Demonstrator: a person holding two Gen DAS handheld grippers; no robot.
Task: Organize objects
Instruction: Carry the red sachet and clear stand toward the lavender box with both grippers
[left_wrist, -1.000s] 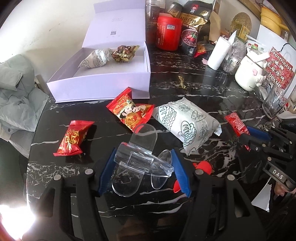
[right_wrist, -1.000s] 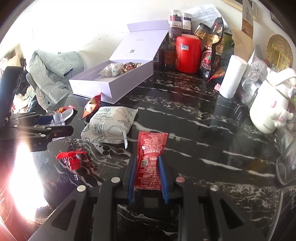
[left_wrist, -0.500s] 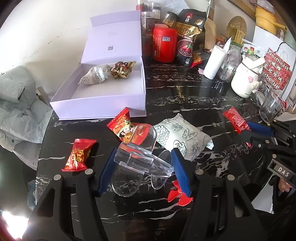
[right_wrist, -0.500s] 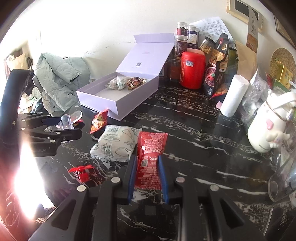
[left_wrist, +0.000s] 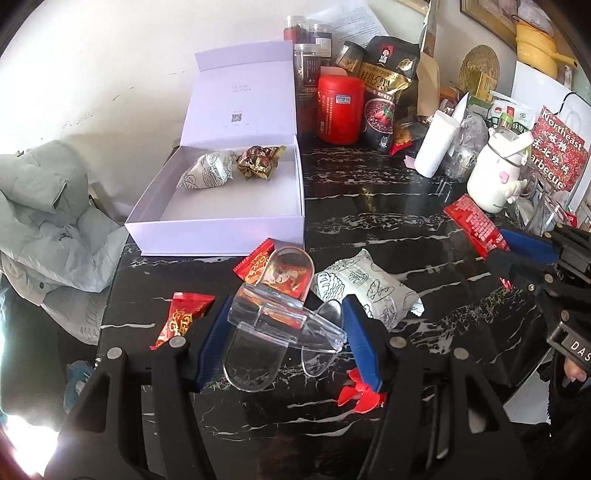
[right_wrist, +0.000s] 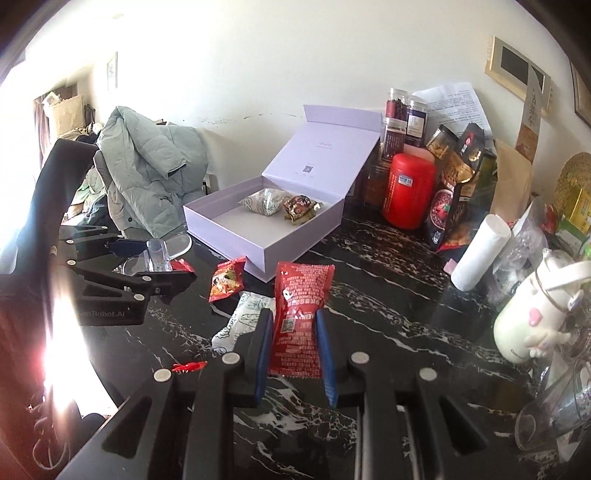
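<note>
You're holding a clear plastic clip (left_wrist: 284, 328) across the left gripper (left_wrist: 282, 338), its blue pads pressing on both ends, so keep that squeeze even; hard clear plastic is likely to slip or pivot if you ease off. The right gripper (right_wrist: 293, 341) is pinched narrow on a flat red sachet (right_wrist: 301, 314), which is sticking up out of the jaws and looks floppy, so avoid quick wrist rolls. Both loads are hanging clear above the black marble table (right_wrist: 388, 321). Below you, a white printed packet (left_wrist: 365, 291), two red candy wrappers (left_wrist: 183, 317) (left_wrist: 258, 264) and a small red toy (left_wrist: 360, 391) are lying loose on the top; carry high enough not to sweep them. My read: the open lavender box (left_wrist: 221, 230) is the target. It's sitting just past the nearer wrappers, lid propped against the wall, with two wrapped snacks (left_wrist: 236, 168) crowding its far end and the near half bare. I'd bring one gripper in at a time, lower over the near wall onto the bare half, then release. Jars and bags are standing right of the box; keep clear of them.
</note>
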